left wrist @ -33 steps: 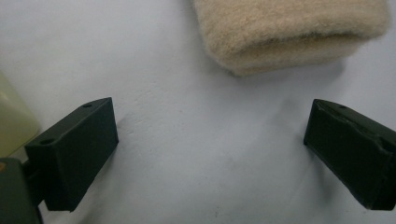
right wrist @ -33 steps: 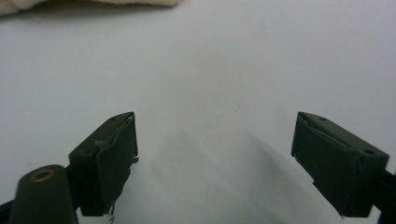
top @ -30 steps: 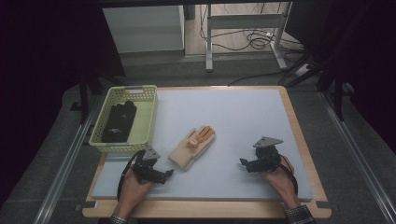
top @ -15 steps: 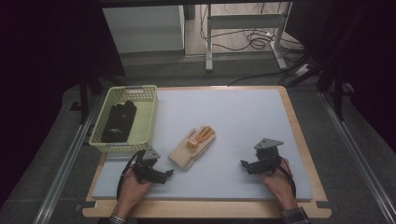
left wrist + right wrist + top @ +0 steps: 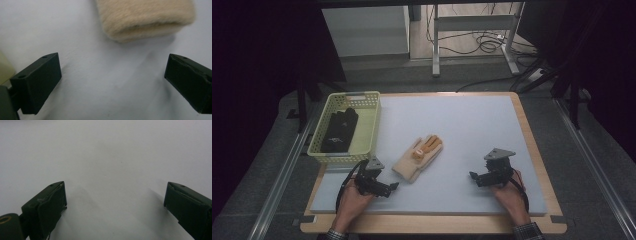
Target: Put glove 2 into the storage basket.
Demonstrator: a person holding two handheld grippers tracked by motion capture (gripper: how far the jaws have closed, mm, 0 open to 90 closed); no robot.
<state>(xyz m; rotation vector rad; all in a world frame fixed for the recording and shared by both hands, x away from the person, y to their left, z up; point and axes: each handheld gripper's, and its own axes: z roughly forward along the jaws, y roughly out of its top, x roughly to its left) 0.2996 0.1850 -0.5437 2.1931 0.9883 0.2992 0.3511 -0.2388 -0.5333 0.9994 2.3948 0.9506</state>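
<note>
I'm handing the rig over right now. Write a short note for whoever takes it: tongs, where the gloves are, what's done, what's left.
Left tongs: open, empty, low over the mat, just short of the beige glove's cuff.
Right tongs: open, empty, over bare mat.
Beige glove: flat mid-mat, untouched.
Black glove: already in the yellow basket.
Left, likely: grip the beige glove and put it in the basket too.
</note>
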